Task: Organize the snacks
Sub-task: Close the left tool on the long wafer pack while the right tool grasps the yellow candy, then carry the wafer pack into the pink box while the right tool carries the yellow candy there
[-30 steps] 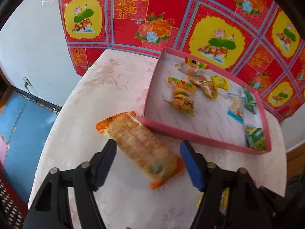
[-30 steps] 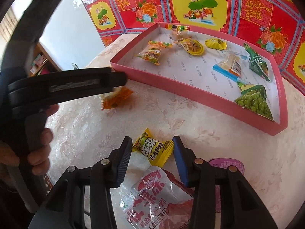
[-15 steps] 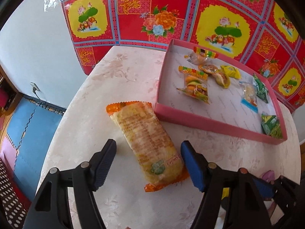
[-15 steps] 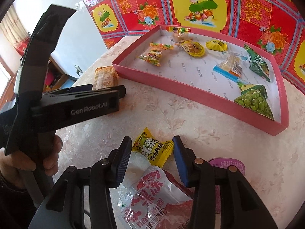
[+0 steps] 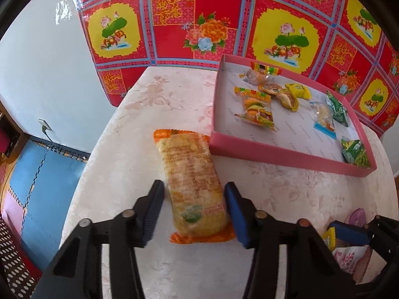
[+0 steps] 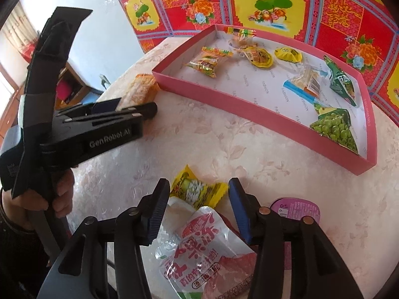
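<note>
While the pink tray point(image 5: 286, 153) touches its far corner, the orange cracker pack point(image 5: 193, 186) lies between your left gripper point(image 5: 193, 210) fingers, spread apart. Your right gripper point(image 6: 198, 208) gapes around the yellow packet point(image 6: 197, 189).

red-white pouch point(image 6: 199, 256) cut off, purple cup point(image 6: 296, 210) half hidden

The worktop point(image 5: 139, 164) wears a pale pink floral damask cloth. The tray point(image 5: 286, 153) is pink outside, white inside. The cracker packet point(image 5: 192, 182) is orange-edged and yellowish. Behind hangs a red sheet point(image 5: 224, 20) with yellow lotus panels, orange peonies and blue grid lines. Each tool point(image 5: 193, 214) is black with blue pads.
</note>
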Tool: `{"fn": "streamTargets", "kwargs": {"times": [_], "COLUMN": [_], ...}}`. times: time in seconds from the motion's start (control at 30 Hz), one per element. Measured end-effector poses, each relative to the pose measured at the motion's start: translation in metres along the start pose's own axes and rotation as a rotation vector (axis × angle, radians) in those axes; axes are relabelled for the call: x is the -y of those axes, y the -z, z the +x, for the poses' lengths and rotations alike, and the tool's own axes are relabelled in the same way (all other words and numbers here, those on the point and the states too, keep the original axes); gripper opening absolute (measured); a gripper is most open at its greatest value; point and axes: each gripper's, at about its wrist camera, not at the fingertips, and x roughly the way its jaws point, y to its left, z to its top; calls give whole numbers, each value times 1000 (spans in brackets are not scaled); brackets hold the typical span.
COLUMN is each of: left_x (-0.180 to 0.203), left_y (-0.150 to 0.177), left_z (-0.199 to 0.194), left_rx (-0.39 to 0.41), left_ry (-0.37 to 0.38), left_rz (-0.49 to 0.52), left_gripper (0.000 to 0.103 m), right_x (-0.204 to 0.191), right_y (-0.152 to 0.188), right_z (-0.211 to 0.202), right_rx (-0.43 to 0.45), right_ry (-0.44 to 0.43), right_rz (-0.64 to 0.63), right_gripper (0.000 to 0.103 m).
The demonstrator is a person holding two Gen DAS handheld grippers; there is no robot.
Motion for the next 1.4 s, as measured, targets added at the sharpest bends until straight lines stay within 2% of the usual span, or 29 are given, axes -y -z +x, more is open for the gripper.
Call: {"fn": "streamTargets", "kwargs": {"times": [0.03,0.4,0.53,0.63,1.0,1.4], "left_x": [-3,-18,-21,-23,-14,10], "left_y": [0,5,9,11,7,-8], "left_z": [-1,-8,-12,-15,-38,-52], "left_rx": [3,15,19,24,80,104], "left_ry": [-2,74,85,92,118,170], "left_rz": [-3,-21,-26,-30,-5,30], "left_gripper": [41,40,40,40,40,40], "right_x": [1,1,0,0,12,44], "right_y": [-1,-2,-2,-2,-6,-14], "right_z": [0,3,3,2,-25,-53], "right_rx": [-5,-17,-15,-6,113,198], "right_ry": [-1,11,-10,-30,-50,-9], "right_rz": [4,10,8,14,53,106], "right_gripper": [50,50,39,37,36,36]}}
